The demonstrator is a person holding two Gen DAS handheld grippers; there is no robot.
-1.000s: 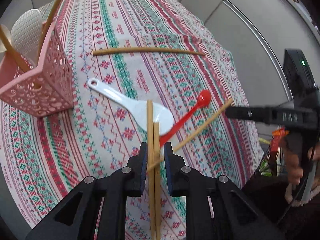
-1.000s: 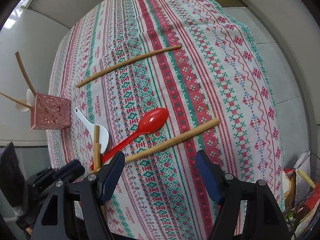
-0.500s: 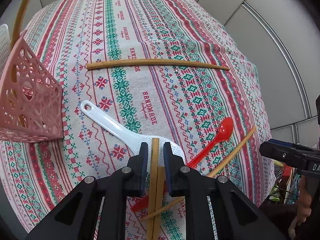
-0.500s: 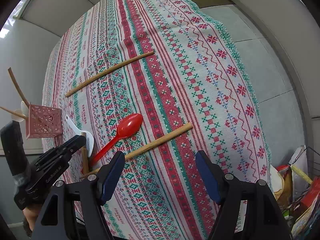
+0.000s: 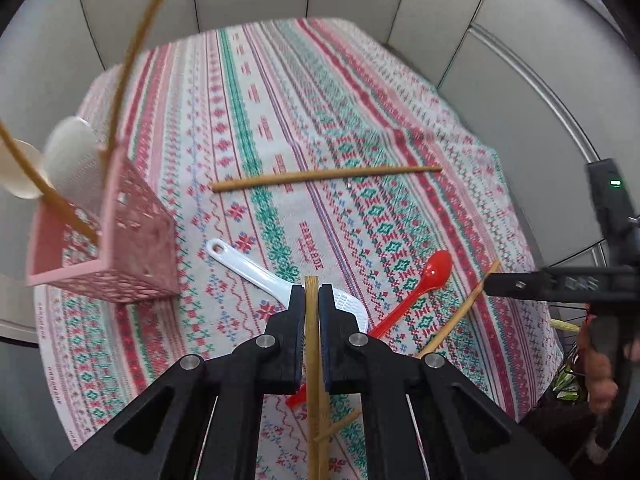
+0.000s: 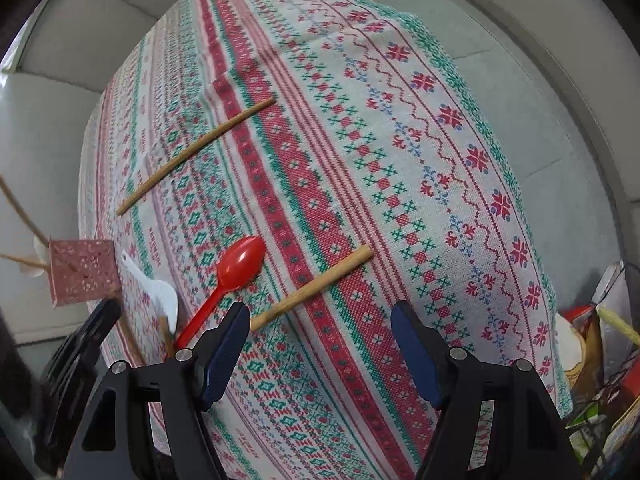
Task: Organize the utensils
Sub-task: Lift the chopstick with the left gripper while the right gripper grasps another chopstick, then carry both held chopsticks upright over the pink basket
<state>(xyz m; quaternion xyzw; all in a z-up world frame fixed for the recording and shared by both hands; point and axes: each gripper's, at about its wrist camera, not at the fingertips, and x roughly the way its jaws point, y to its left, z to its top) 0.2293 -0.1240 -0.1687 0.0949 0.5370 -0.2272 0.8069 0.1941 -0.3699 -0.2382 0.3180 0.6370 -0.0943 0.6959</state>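
our left tongs (image 5: 311, 300) have just been closing and now pinch a chopstick (image 5: 311, 360) lying along their axis. the pink basket (image 5: 120, 264) sits up-left on the desk, nearer this hand. right tongs (image 6: 320, 344) gape empty above another chopstick (image 6: 312, 286).

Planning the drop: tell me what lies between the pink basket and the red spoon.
In the left wrist view, the white rice paddle lies between the pink basket and red spoon.

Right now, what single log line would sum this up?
left gripper: shut on wooden chopsticks | right gripper: open, empty | pink plastic lattice basket: holds utensils
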